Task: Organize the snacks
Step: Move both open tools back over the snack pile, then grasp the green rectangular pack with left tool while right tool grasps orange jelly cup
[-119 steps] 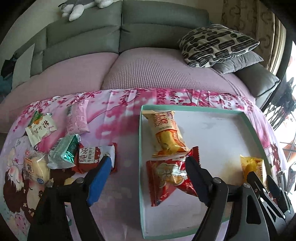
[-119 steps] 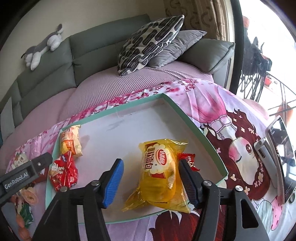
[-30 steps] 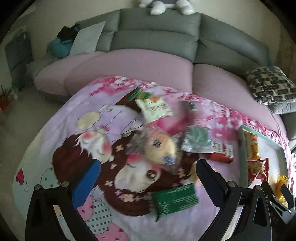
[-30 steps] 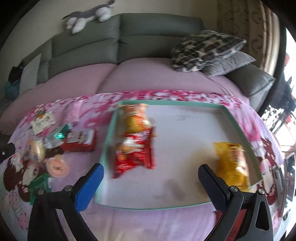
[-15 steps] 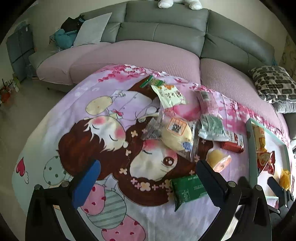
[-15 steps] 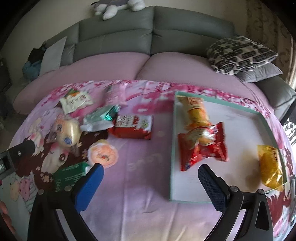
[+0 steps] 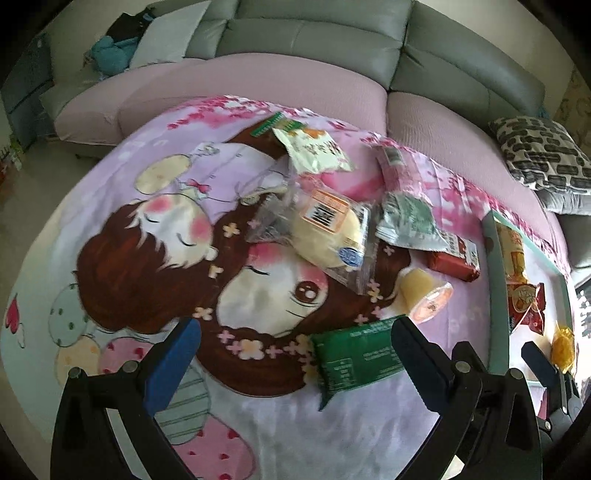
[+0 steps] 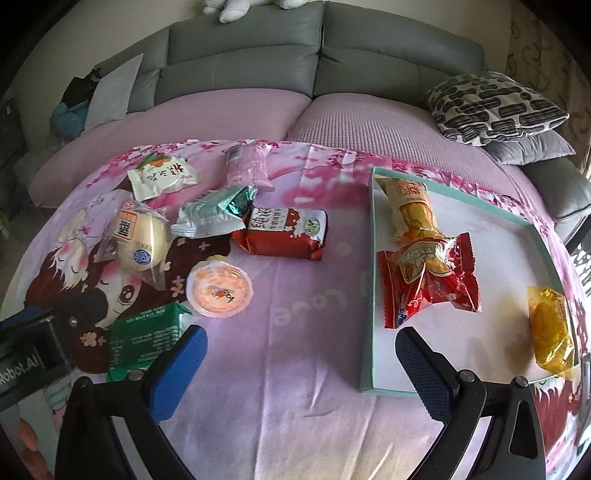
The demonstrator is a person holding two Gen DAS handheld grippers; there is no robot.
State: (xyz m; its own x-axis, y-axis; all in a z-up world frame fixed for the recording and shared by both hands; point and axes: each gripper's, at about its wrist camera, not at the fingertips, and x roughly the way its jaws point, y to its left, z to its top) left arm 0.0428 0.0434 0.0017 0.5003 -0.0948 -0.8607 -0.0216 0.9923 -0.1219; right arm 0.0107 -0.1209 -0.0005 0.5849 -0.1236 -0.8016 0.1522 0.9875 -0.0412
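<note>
Loose snacks lie on the cartoon-print cloth: a green packet [image 7: 356, 356] [image 8: 146, 338], a jelly cup [image 8: 219, 288], a wrapped bun [image 7: 328, 229], a silver-green packet [image 8: 214, 214], a red biscuit pack [image 8: 284, 232], a white packet [image 7: 314, 149] and a pink packet [image 8: 247, 166]. The teal-rimmed tray [image 8: 369, 295] holds an orange pack [image 8: 412, 210], a red pack [image 8: 428, 273] and a yellow pack [image 8: 550, 332]. My left gripper [image 7: 293, 345] is open and empty, its right finger by the green packet. My right gripper [image 8: 299, 350] hangs open and empty over bare cloth left of the tray.
A grey sofa [image 8: 317, 48] with pink seat covers curves behind the cloth. Patterned pillows [image 8: 495, 107] lie at its right end and a plush toy [image 8: 236, 7] on its back. The cloth's left edge drops to the floor [image 7: 22, 177].
Both grippers have left the tray and swung left over the loose snacks. The yellow pack that was between the right fingers now lies in the tray, and those fingers stand wider apart.
</note>
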